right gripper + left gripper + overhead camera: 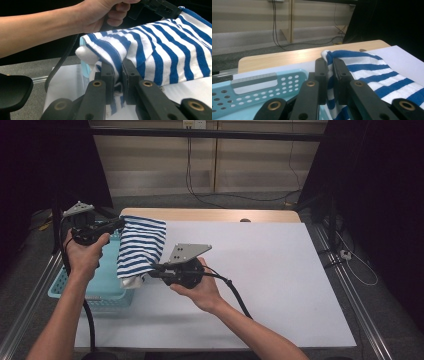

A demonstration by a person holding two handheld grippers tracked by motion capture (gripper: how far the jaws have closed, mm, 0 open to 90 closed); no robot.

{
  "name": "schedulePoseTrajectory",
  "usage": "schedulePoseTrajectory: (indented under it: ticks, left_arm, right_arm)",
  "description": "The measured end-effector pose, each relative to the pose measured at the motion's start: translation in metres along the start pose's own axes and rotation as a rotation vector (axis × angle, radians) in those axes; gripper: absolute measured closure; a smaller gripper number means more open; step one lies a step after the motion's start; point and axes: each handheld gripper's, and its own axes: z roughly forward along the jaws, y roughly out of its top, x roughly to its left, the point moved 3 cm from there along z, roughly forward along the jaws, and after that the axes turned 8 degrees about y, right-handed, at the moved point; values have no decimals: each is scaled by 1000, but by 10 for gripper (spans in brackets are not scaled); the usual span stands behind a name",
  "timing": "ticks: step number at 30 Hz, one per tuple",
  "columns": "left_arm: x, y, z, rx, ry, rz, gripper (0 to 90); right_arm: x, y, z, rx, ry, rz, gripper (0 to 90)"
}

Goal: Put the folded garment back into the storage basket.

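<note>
A blue-and-white striped cloth [141, 245] hangs stretched between my two grippers above the table's left side. My left gripper [118, 223] is shut on its far upper corner, next to the light blue basket [107, 285]. In the left gripper view the jaws pinch the striped cloth [372, 75] at its edge, gripper [330, 68]. My right gripper [154, 268] is shut on the cloth's near lower edge. In the right gripper view its jaws clamp a fold of the cloth [160, 47], gripper [118, 71], with the other hand [105, 12] holding the left gripper beyond.
A white sheet [270, 270] covers most of the wooden table [210, 215]. The perforated basket [257, 87] sits at the table's left edge. Cables [235, 197] lie on the floor behind the table, and dark curtains stand on both sides.
</note>
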Motion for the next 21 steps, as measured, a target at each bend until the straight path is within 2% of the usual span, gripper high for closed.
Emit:
schedulePoseTrajectory:
  ticks: [1, 2, 3, 6, 7, 8, 10, 11, 13, 14, 15, 21]
  left_arm:
    - [0, 0, -1, 14, 8, -10, 837]
    - [2, 0, 0, -3, 13, -5, 837]
    - [3, -1, -1, 13, 10, -16, 837]
    - [8, -1, -2, 8, 20, -8, 837]
    - [8, -1, -2, 14, 17, -20, 837]
    - [11, -1, -2, 10, 26, 0, 837]
    - [14, -1, -3, 13, 31, 9, 837]
    - [14, -2, -3, 20, 26, -15, 837]
    - [18, -2, -2, 18, 37, -9, 837]
    - [18, -3, -3, 25, 35, -21, 837]
    - [21, -2, -3, 26, 41, -1, 837]
    - [28, -3, -3, 33, 38, -33, 837]
  right_arm:
    - [0, 1, 2, 2, 1, 0, 825]
    - [0, 2, 5, 2, 2, -3, 824]
    - [0, 3, 7, 1, 2, -5, 825]
    - [0, 4, 12, -1, 7, -10, 825]
    - [0, 4, 13, 0, 8, -5, 825]
    - [0, 4, 13, 0, 8, -5, 825]
    - [-1, 4, 17, -1, 11, -7, 825]
    - [-1, 4, 18, 0, 10, -4, 824]
    - [-2, 5, 20, -2, 10, -5, 824]
    - [-3, 7, 23, -3, 14, -2, 825]
    - [-3, 7, 23, -3, 14, -2, 825]
    - [-5, 9, 31, 3, 20, -5, 825]
